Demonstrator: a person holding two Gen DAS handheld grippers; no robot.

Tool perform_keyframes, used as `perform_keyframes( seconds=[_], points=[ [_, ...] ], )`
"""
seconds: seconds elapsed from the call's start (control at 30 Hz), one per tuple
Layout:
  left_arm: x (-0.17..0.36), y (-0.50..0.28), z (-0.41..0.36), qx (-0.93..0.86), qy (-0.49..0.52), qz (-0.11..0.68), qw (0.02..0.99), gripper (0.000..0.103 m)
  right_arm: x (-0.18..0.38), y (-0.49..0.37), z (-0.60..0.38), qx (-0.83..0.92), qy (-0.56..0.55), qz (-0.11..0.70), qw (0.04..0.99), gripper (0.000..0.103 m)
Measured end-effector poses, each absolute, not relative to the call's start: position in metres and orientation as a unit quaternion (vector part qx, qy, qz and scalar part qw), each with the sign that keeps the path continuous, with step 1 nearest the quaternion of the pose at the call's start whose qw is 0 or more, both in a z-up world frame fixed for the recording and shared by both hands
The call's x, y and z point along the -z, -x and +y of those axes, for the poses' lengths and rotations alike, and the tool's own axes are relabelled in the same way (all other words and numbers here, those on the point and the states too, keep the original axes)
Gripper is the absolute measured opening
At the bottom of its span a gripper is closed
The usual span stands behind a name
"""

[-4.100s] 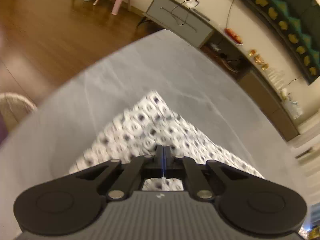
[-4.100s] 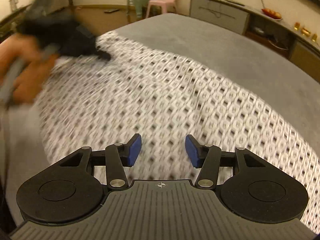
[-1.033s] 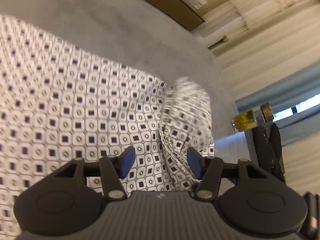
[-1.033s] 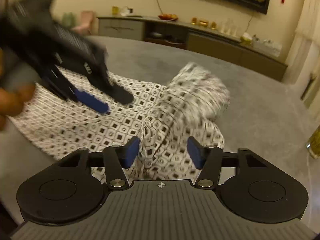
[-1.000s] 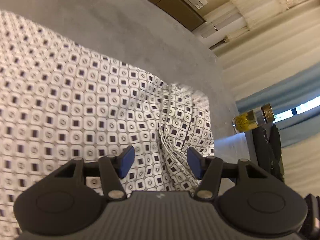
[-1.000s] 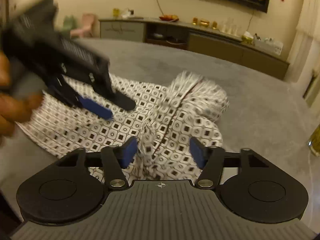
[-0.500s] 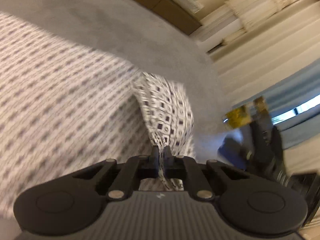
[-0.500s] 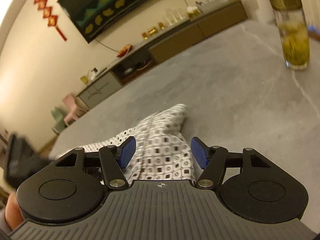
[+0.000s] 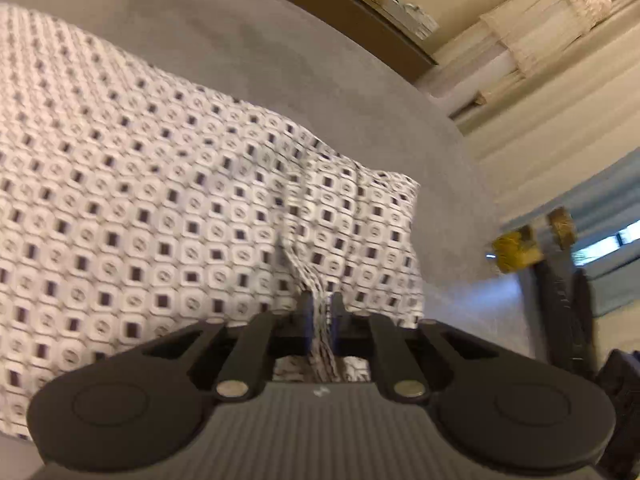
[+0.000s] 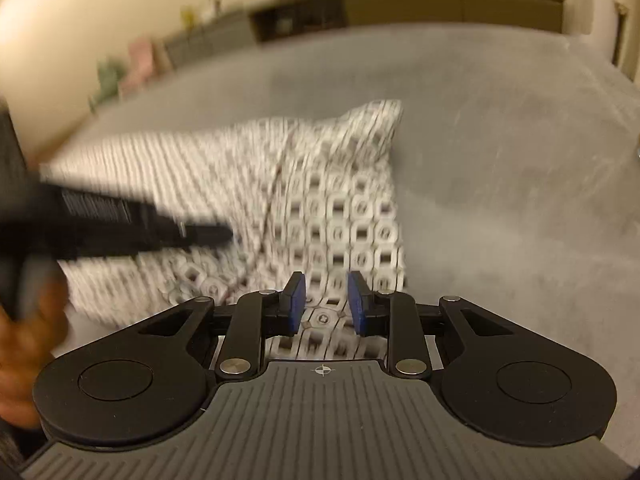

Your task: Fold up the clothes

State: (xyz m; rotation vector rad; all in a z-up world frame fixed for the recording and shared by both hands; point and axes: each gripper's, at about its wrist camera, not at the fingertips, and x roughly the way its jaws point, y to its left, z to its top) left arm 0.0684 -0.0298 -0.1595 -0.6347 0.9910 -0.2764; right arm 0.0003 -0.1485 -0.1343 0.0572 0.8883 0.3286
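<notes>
A white garment with a dark square pattern (image 9: 168, 208) lies spread on the grey table (image 9: 280, 60). My left gripper (image 9: 320, 314) is shut on a bunched fold of the garment near its right edge. In the right wrist view the garment (image 10: 344, 216) lies ahead with one corner pointing away. My right gripper (image 10: 325, 304) is partly open over the garment's near edge, with cloth between the pads but not pinched. The left gripper (image 10: 208, 234) shows there blurred at the left, held by a hand.
A glass with yellow contents (image 9: 516, 250) stands near the table's right edge. A dark chair back (image 9: 568, 312) is beyond it. A long low cabinet (image 10: 400, 8) runs along the far wall, with small chairs (image 10: 136, 64) at the left.
My left gripper stays shut on the fold and has drawn it sideways, so the garment lies flatter. My right gripper has come down over the garment's edge and its jaws have narrowed.
</notes>
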Motion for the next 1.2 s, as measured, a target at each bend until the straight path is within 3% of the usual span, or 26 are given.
perform_keyframes(
  seconds=[0.1, 0.27, 0.33, 0.37, 0.4, 0.47, 0.53, 0.6, 0.67, 0.97, 1.03, 1.1, 1.2],
  points=[
    [0.157, -0.079, -0.025, 0.132, 0.312, 0.456, 0.823, 0.042, 0.118, -0.006, -0.153, -0.169, -0.054, 0.413, 0.893, 0.029],
    [0.159, -0.121, -0.036, 0.131, 0.305, 0.460, 0.823, 0.047, 0.074, -0.052, -0.174, -0.148, -0.060, 0.365, 0.917, 0.036],
    [0.161, -0.134, -0.041, 0.126, 0.300, 0.460, 0.827, 0.040, 0.073, -0.083, -0.183, -0.138, -0.069, 0.369, 0.917, 0.038],
    [0.160, -0.135, -0.044, 0.121, 0.293, 0.455, 0.832, 0.019, 0.076, -0.095, -0.191, -0.130, -0.084, 0.370, 0.916, 0.038],
    [0.157, -0.134, -0.048, 0.125, 0.283, 0.443, 0.841, 0.005, 0.081, -0.102, -0.200, -0.123, -0.105, 0.369, 0.915, 0.038],
    [0.137, -0.112, -0.057, 0.135, 0.222, 0.379, 0.888, 0.003, 0.097, -0.110, -0.217, -0.114, -0.154, 0.381, 0.905, 0.039],
    [0.107, -0.066, -0.076, 0.178, 0.091, 0.260, 0.945, 0.004, 0.099, -0.109, -0.221, -0.123, -0.154, 0.385, 0.902, 0.039],
    [0.121, -0.066, -0.074, 0.170, 0.089, 0.291, 0.937, 0.003, 0.097, -0.103, -0.224, -0.131, -0.148, 0.375, 0.906, 0.042],
    [0.153, -0.087, -0.052, 0.128, 0.169, 0.371, 0.904, 0.003, 0.100, -0.104, -0.225, -0.134, -0.151, 0.377, 0.904, 0.044],
    [0.158, -0.106, -0.047, 0.116, 0.245, 0.394, 0.878, 0.005, 0.098, -0.093, -0.189, -0.189, -0.084, 0.382, 0.901, 0.043],
    [0.159, -0.108, -0.047, 0.116, 0.255, 0.400, 0.873, 0.008, 0.099, -0.091, -0.180, -0.202, -0.071, 0.379, 0.900, 0.038],
    [0.161, -0.111, -0.047, 0.115, 0.269, 0.405, 0.866, 0.025, 0.105, -0.094, -0.173, -0.200, -0.048, 0.389, 0.898, 0.033],
    [0.164, -0.118, -0.048, 0.112, 0.297, 0.413, 0.854, 0.043, 0.119, -0.101, -0.168, -0.176, -0.016, 0.415, 0.892, 0.031]
  ],
)
